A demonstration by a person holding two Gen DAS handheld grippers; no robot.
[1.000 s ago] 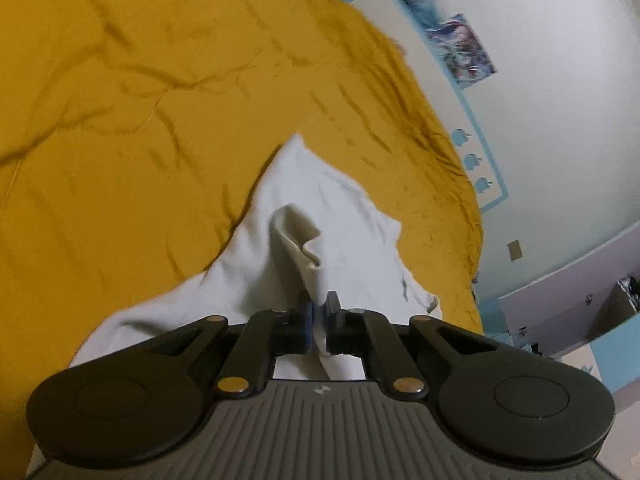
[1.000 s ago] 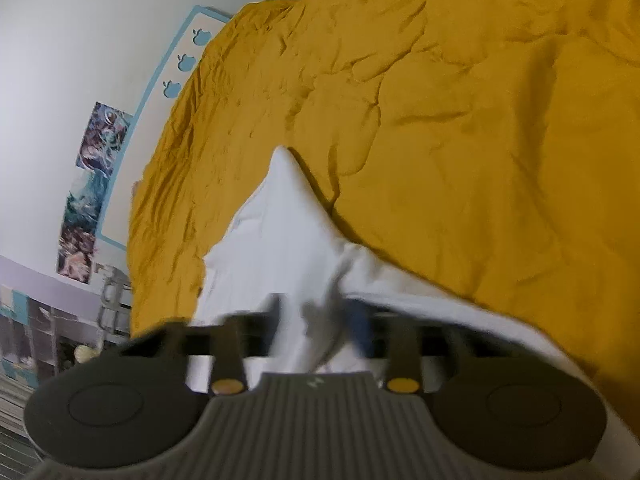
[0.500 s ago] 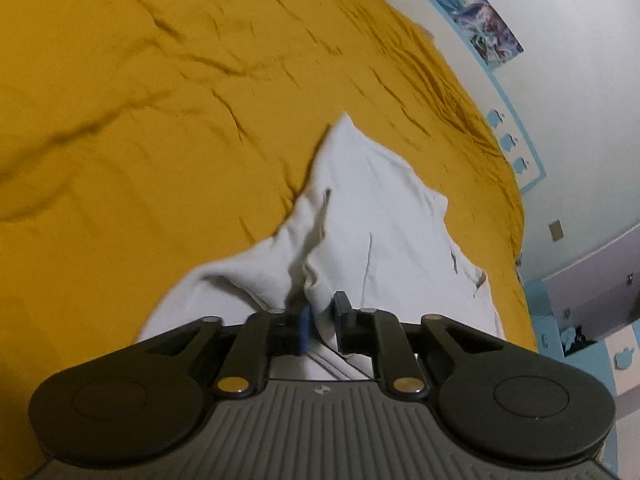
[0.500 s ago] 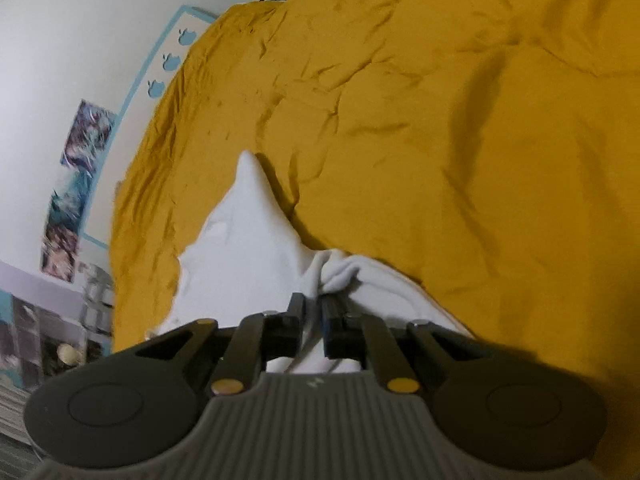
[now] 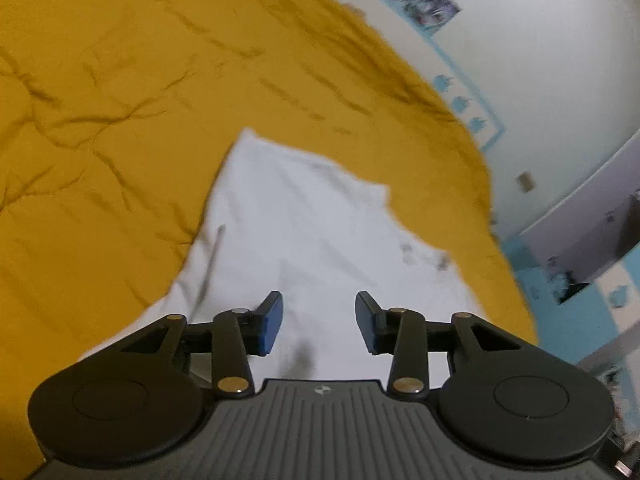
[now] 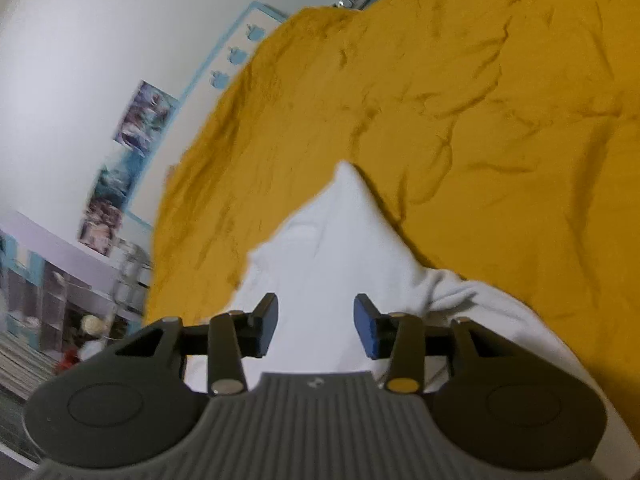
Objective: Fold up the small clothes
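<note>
Both tongs, the left gripper (image 5: pixel 319 322) and the right gripper (image 6: pixel 316 326), have just let go, jaws spread wide and empty, leaving the white garment (image 5: pixel 304 232) lying at lower centre of frame on the mustard bedspread (image 5: pixel 120 100) (that fold looks laid down).

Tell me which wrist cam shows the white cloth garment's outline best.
Left wrist: the white cloth garment lies spread on the mustard-yellow bedspread, left and far edges visible. Right wrist shows the garment narrower, bunched at right, its near part hidden by the gripper.
</note>
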